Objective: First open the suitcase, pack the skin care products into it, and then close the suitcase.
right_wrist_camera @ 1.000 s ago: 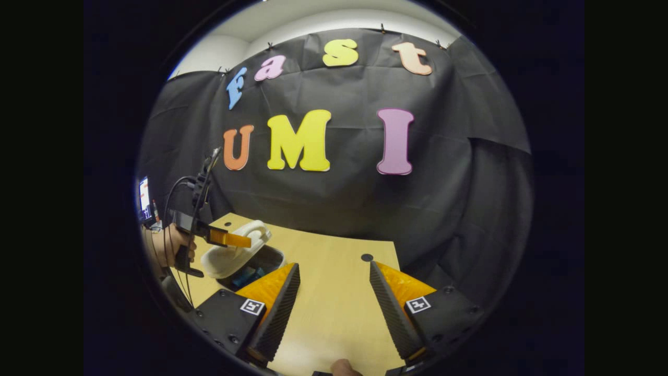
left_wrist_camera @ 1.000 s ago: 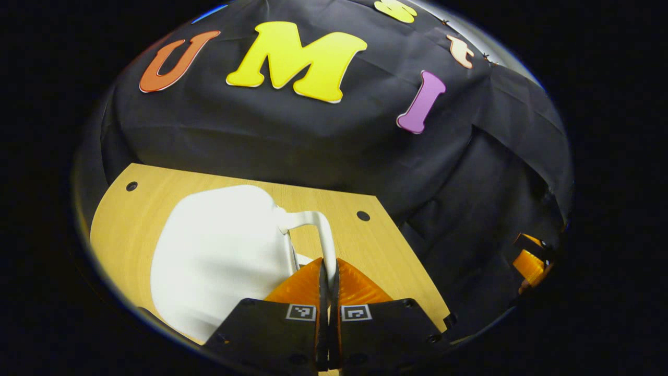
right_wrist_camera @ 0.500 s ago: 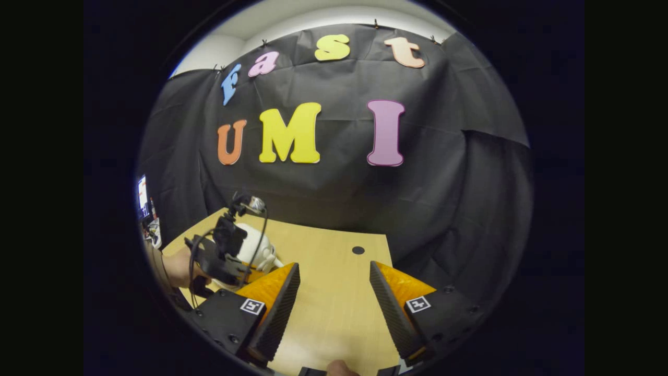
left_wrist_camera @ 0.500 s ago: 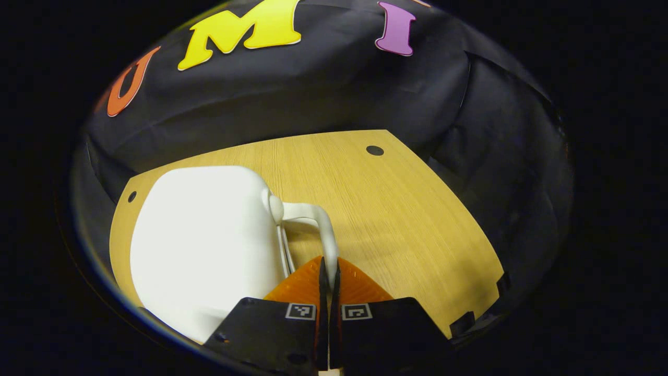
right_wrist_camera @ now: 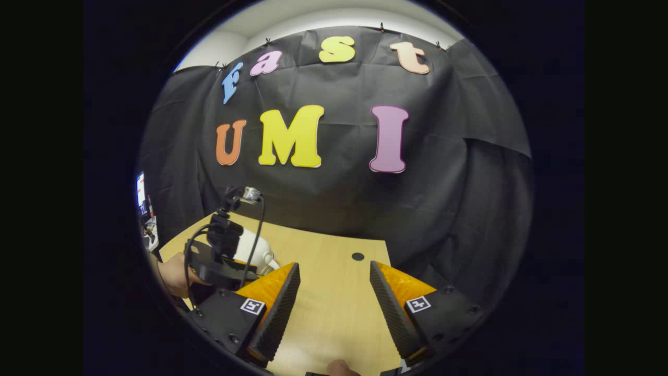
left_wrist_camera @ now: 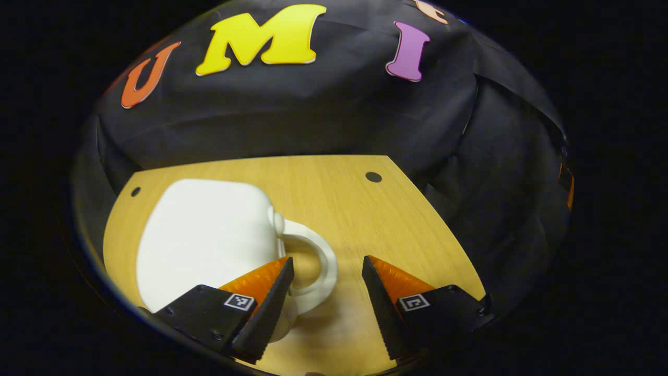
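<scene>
The white suitcase point(left_wrist_camera: 209, 235) lies shut on the wooden table point(left_wrist_camera: 407, 224), so whatever is inside is hidden. Its looped handle point(left_wrist_camera: 327, 271) points toward me in the left gripper view. My left gripper point(left_wrist_camera: 327, 259) is open, its orange fingers standing either side of the handle without touching it. In the right gripper view the suitcase point(right_wrist_camera: 251, 245) shows at the left, partly behind the left gripper's body point(right_wrist_camera: 222, 256) and the hand point(right_wrist_camera: 175, 274) that holds it. My right gripper point(right_wrist_camera: 334, 265) is open over bare table point(right_wrist_camera: 334, 313), with nothing between its fingers.
A round hole point(left_wrist_camera: 373, 176) marks the table near its far right corner, and another point(left_wrist_camera: 135, 191) sits at the far left. Black cloth hangs close behind the table. A small screen point(right_wrist_camera: 141, 190) glows at the left edge of the right gripper view.
The left gripper lowered the lid by its handle until the suitcase closed, then opened and let the handle go. The right gripper has hardly moved.
</scene>
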Demonstrator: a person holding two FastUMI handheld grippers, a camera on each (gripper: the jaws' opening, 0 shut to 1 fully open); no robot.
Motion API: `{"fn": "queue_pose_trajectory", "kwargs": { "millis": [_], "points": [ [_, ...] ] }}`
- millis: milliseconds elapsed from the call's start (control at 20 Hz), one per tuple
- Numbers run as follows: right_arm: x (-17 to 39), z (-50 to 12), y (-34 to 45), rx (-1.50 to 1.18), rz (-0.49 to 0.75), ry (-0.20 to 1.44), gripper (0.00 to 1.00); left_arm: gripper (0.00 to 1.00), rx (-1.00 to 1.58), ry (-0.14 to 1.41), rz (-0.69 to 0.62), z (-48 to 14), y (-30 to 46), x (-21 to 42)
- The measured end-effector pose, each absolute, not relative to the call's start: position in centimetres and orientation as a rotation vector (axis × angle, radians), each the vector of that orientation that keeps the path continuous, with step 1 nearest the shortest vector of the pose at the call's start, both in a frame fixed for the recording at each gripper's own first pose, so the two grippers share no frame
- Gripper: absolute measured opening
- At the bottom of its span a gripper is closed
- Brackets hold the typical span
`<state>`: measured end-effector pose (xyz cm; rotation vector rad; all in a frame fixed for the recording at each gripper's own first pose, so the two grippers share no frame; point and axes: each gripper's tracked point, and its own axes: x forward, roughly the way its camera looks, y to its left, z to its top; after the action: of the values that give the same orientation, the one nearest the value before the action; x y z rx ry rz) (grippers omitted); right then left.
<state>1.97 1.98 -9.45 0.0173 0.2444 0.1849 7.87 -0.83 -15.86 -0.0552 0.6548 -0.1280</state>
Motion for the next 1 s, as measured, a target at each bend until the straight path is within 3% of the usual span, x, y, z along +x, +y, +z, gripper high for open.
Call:
{"fn": "queue_pose_trajectory", "kwargs": {
  "millis": [350,650,1000],
  "points": [
    [4.9,-3.5,7.9,0.051,0.142,0.16,0.79,0.98,-0.012,0.282,0.079,0.3,9.8,7.1],
    [7.3,3.5,13.0,0.103,0.096,0.037,0.8,0.98,0.041,0.031,0.176,11.7,18.0,4.4],
    [5.8,5.5,16.6,0.08,0.13,-0.019,0.8,0.98,-0.054,0.056,0.12,9.7,17.1,3.3]
  ]
}}
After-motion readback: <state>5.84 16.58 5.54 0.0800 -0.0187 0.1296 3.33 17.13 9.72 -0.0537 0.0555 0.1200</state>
